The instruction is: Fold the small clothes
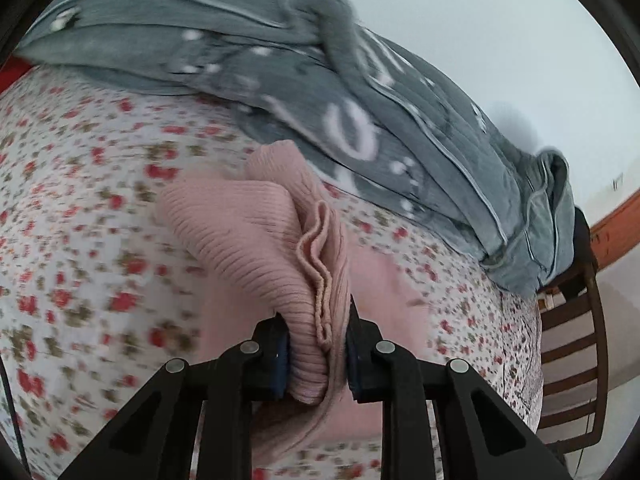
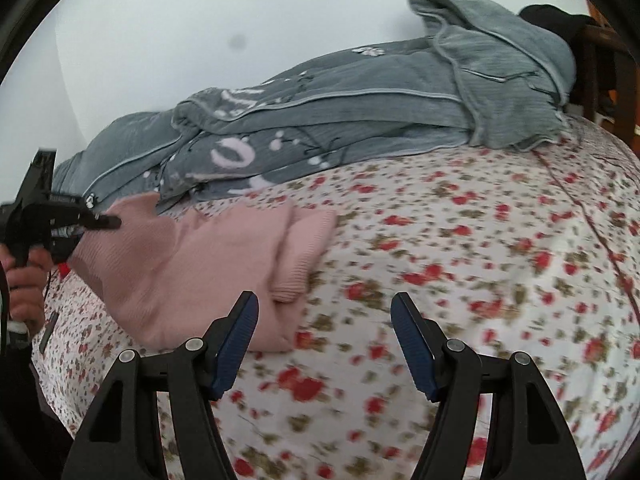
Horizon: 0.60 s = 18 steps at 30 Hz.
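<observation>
Here left gripper (image 1: 316, 336) pinches pink knit (image 1: 256, 240) hem; right gripper (image 2: 325, 344) gapes w/ nothing.

bed: sheet (image 2: 460, 240) white with small red flowers | grey blanket (image 2: 360, 112) heaped along bed's far edge | wall (image 2: 200, 20) behind bed: plain white, evenly lit | dark wooden slatted chair (image 1: 572, 360) beside bed's end | orange-brown skirting (image 1: 616, 216) beyond chair
</observation>
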{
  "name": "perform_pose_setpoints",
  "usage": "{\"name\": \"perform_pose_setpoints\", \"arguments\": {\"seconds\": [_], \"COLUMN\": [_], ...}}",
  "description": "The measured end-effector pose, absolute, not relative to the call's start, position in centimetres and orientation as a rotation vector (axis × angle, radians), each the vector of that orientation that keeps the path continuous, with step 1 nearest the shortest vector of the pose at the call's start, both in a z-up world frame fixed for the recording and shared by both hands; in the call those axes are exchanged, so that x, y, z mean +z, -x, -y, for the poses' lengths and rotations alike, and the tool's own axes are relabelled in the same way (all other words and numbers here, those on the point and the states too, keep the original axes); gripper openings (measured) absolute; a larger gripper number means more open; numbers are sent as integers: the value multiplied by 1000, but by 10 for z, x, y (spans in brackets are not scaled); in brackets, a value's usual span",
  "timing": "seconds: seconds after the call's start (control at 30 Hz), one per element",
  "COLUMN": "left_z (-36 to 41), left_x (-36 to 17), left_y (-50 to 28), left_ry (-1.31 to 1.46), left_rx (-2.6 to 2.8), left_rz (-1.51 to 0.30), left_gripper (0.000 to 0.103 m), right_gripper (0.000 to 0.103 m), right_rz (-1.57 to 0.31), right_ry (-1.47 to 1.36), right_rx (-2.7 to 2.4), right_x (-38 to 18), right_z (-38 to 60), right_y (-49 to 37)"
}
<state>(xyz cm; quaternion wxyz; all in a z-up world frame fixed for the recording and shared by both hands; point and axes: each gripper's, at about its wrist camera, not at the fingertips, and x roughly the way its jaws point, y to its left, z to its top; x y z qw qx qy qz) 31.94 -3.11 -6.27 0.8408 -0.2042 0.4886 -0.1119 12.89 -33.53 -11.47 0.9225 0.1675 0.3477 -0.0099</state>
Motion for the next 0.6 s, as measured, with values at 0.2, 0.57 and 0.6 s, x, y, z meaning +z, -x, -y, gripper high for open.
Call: {"name": "perform_pose_setpoints", "arguments": {"seconds": [0.2,0.57,0.6], "left_z": [128,74,61], "left_x": [-93,-83,-79], "left_y": [-315,-297,-293], "left_ry": [346,483,462], "left_rx": [-369,-550,-520], "left_rz": [-1114,-1013,-983], "left_gripper": [21,49,49], "right_gripper": [68,68,68], "right_rz": [-768,-770,-764], "right_ry": [-410,-388,-394], "right_rx": [-33,54,77], "right_x": [-136,-138,-136], "right_z": [356,337,333], "right_y": [-126,-135,-139]}}
